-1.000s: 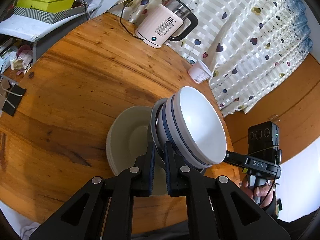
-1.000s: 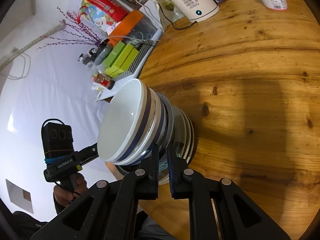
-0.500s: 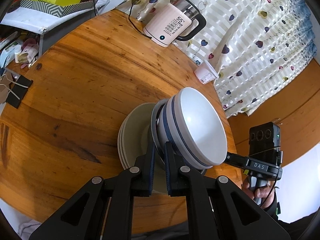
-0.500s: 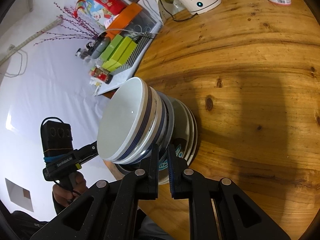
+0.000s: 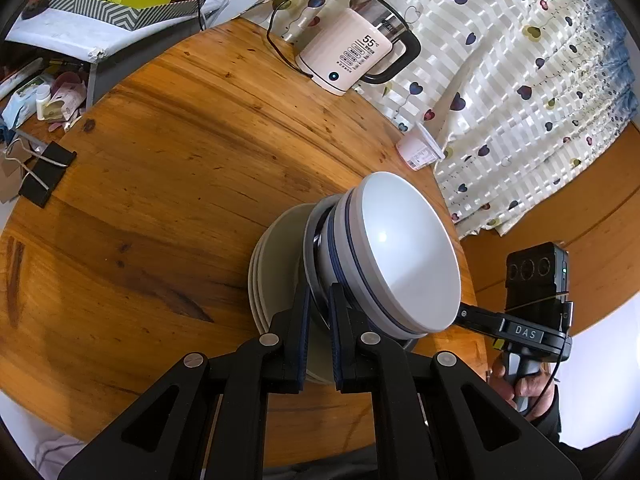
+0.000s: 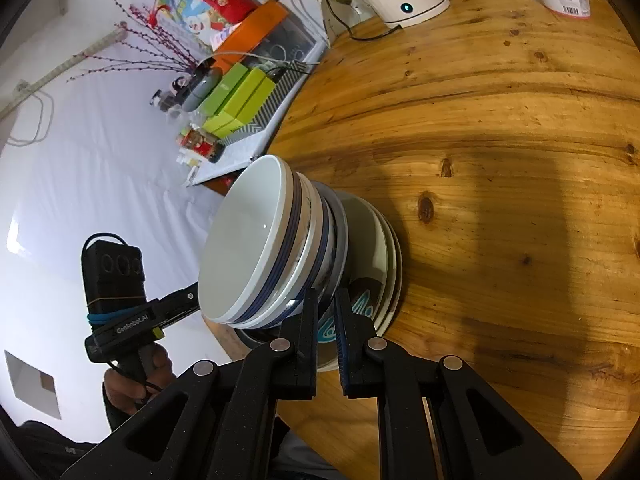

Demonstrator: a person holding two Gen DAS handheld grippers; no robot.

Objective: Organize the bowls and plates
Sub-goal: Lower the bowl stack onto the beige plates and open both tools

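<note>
Black gripper arms, silver screws, blue-edged pads; dark sleeve

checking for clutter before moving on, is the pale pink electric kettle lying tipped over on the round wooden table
No, the pale pink electric kettle stands on its base at the far edge of the round wooden table, black handle at its side.

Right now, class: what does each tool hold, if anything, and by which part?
Both tools hold one stack of bowls over the plates: the left tool and right tool each pinch a lower bowl's rim on opposite sides.
</note>
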